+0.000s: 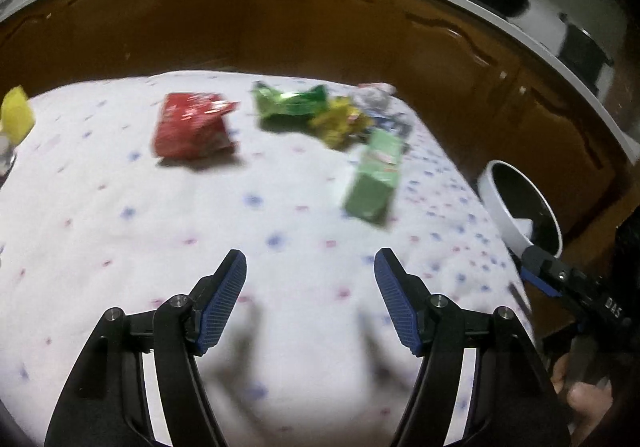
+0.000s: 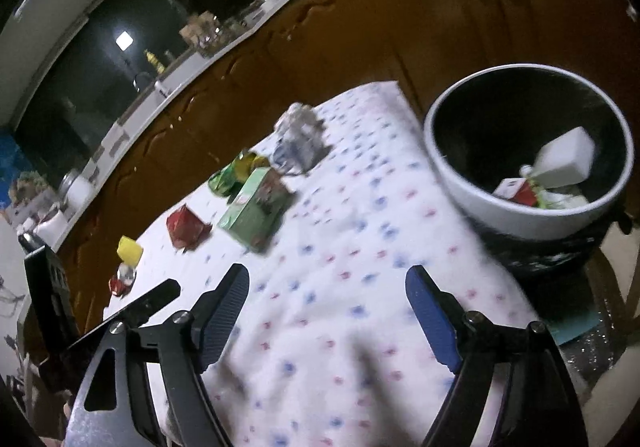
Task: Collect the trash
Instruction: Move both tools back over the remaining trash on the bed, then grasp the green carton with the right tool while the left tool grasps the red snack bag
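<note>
Left wrist view: left gripper [image 1: 310, 267] jaws spread wide, holding nothing, hovering over the worktop [image 1: 120, 231] with its dotted white cloth. Open cloth lies ahead of the jaws. Trash sits toward the far edge: red packet [image 1: 192, 127] at 11 o'clock, crumpled green wrapper [image 1: 288, 103] at 12, yellow wrapper [image 1: 340, 121] touching it, green carton [image 1: 376, 175] at 1 o'clock, nearest. A yellow item [image 1: 16, 115] at 10 o'clock by the left edge. White-rimmed bin [image 1: 520, 203] stands off the right edge at 2 o'clock.

Right wrist view: right gripper [image 2: 326, 279] jaws spread wide, empty, above bare cloth. Green carton [image 2: 256, 211] at 11 o'clock; red packet [image 2: 184, 227] left of it; crumpled silver wrapper [image 2: 300, 139] near the far corner. Bin [image 2: 472, 195] at 1 o'clock just beside the worktop edge, trash inside.
</note>
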Available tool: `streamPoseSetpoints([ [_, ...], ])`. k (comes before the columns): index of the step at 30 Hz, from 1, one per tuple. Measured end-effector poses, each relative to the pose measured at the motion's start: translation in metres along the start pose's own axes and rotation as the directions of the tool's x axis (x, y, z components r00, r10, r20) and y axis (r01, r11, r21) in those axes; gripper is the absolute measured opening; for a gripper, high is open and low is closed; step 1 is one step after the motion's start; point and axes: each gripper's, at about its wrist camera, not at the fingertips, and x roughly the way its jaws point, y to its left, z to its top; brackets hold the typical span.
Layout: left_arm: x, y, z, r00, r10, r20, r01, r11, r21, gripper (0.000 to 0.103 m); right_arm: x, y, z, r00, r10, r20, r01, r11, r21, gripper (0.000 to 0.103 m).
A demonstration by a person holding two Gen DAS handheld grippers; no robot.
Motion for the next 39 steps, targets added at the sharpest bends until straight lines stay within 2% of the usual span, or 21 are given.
streamPoseSetpoints([
  [2, -0.001, 0.014, -0.001, 1.0, 0.01, -0.002, -0.01, 1.0, -0.03, 0.069, 0.008, 0.011, -0.002, 1.0, -0.005, -0.013, 0.005, 1.0, -0.007, 0.096],
  [13, -0.001, 0.071, 0.006, 0.996, 0.082, 0.016, -0.08, 0.99, -0.116, 0.074, 0.046, 0.065, -0.002, 1.0, -0.004, -0.03, 0.002, 0.998, -0.065, 0.097],
  [17, 0.008, 0.085, 0.018, 0.995, 0.104, 0.006, -0.102, 0.989, -0.105, 0.076, 0.063, 0.076, 0.003, 0.998, -0.019, -0.056, 0.015, 0.997, -0.075, 0.097],
  [22, 0.019, 0.094, 0.039, 0.992, 0.124, 0.035, -0.121, 0.989, -0.091, 0.077, 0.081, 0.087, 0.016, 0.998, -0.02, -0.062, 0.015, 0.997, -0.073, 0.097],
  [24, 0.028, 0.094, 0.048, 0.991, 0.127, 0.045, -0.124, 0.99, -0.068, 0.078, 0.09, 0.094, 0.021, 0.997, -0.041, -0.062, 0.034, 0.994, -0.106, 0.097],
  [28, 0.052, 0.095, 0.068, 0.992, 0.126, 0.012, -0.126, 0.991, -0.049, 0.078, 0.109, 0.102, 0.029, 0.995, -0.057, -0.076, 0.048, 0.993, -0.112, 0.097],
  [32, 0.074, 0.096, 0.086, 0.981, 0.195, 0.007, -0.195, 0.981, -0.023, 0.078, 0.124, 0.1, 0.037, 0.992, -0.097, -0.08, 0.089, 0.991, -0.101, 0.097],
  [35, 0.082, 0.095, 0.094, 0.98, 0.197, 0.021, -0.196, 0.98, -0.015, 0.078, 0.133, 0.094, 0.04, 0.99, -0.109, -0.089, 0.101, 0.991, -0.082, 0.094],
  [36, 0.082, 0.093, 0.095, 0.981, 0.194, 0.03, -0.194, 0.981, -0.008, 0.071, 0.134, 0.091, 0.041, 0.99, -0.114, -0.087, 0.108, 0.991, -0.078, 0.091],
  [37, 0.082, 0.091, 0.096, 0.983, 0.183, 0.032, -0.183, 0.983, 0.005, 0.05, 0.134, 0.088, 0.041, 0.99, -0.113, -0.086, 0.107, 0.992, -0.072, 0.081],
  [38, 0.083, 0.089, 0.095, 0.986, 0.167, 0.023, -0.168, 0.986, 0.014, 0.044, 0.133, 0.083, 0.04, 0.99, -0.108, -0.086, 0.103, 0.993, -0.057, 0.071],
  [39, 0.083, 0.088, 0.095, 0.988, 0.151, 0.02, -0.151, 0.988, 0.02, 0.035, 0.131, 0.079, 0.039, 0.993, -0.08, -0.083, 0.077, 0.996, -0.041, 0.068],
])
